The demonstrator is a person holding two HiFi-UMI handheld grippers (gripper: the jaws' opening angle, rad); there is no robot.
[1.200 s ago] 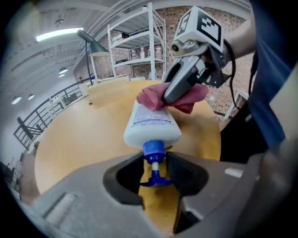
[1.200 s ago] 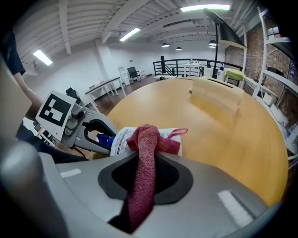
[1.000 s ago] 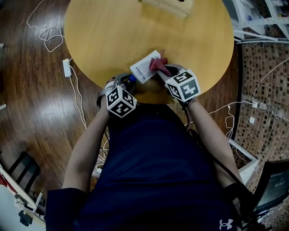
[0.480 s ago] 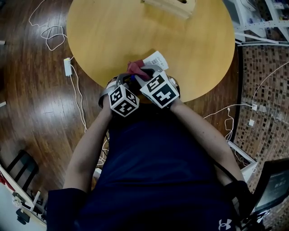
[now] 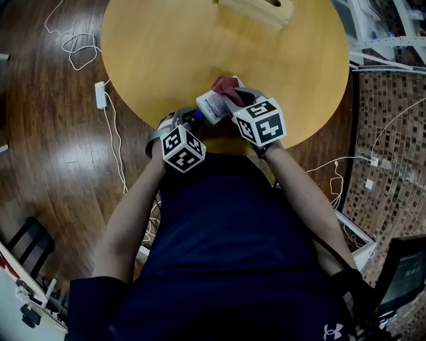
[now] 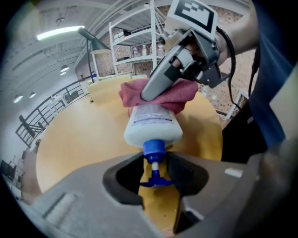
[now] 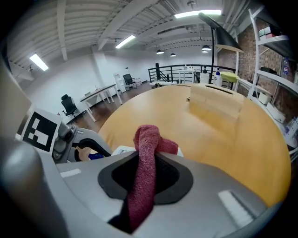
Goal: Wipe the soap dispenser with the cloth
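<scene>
My left gripper (image 6: pixel 156 169) is clamped on the blue pump end of the soap dispenser (image 6: pixel 152 123). The jaws pinch in on the collar from both sides, and the pump's little spout pokes back between them. The white bottle lies nearly flat, base pointing away from me, over the near edge of the round wooden table (image 5: pixel 173 46), a bit right of the middle of that edge. I can't tell from here whether it touches the tabletop.

My right gripper (image 7: pixel 144 172) is closed tight on the red cloth (image 7: pixel 144 153). A twisted strip of it runs right through the jaws, bunches up past the tips and trails back below them. In the left gripper view that bunch sits on the far end of the bottle, draped over its upper side, with one right jaw lying along the top of it. Cloth and bottle are touching. From the head view the two marker cubes sit side by side at the near edge, left one over the rim, right one just inside it.

Across the table, at the far edge, stands a pale wooden box (image 5: pixel 256 8), well apart from all this.
</scene>
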